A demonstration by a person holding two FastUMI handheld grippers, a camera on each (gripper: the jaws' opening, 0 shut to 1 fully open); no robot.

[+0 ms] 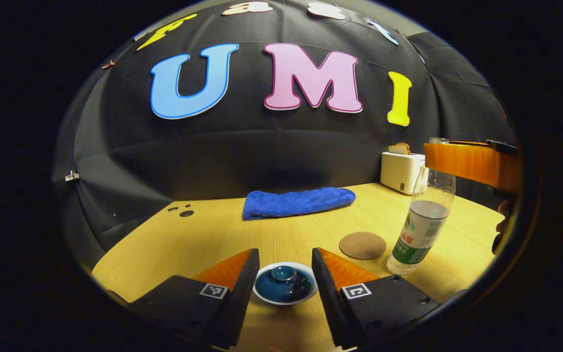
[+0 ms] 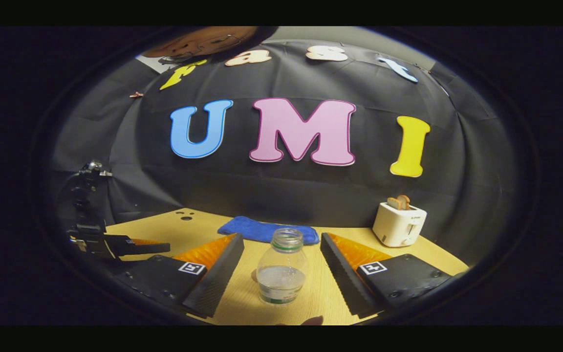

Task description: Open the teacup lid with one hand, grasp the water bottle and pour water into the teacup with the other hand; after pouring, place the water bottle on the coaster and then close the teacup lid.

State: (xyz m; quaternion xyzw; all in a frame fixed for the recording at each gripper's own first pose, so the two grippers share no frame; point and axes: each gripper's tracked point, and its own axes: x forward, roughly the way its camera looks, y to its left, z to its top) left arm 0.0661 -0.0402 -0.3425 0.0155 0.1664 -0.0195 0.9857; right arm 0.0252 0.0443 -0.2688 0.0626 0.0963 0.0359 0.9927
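A blue teacup with its lid (image 1: 284, 283) on sits on the wooden table (image 1: 203, 239), just ahead of my left gripper (image 1: 284, 266), whose open fingers stand on either side of it without touching. To its right lies a round brown coaster (image 1: 362, 245), and beyond that a clear uncapped water bottle (image 1: 423, 220) stands upright, partly filled. In the right gripper view the water bottle (image 2: 282, 268) stands between the spread fingers of my right gripper (image 2: 281, 266), which is open and not pressing on it. The right gripper shows in the left gripper view above the bottle, at the right edge.
A folded blue towel (image 1: 297, 202) lies at the back of the table. A white toaster (image 1: 401, 171) with bread in it stands at the back right. The other gripper (image 2: 115, 244) shows at the left of the right gripper view. Black cloth walls the booth.
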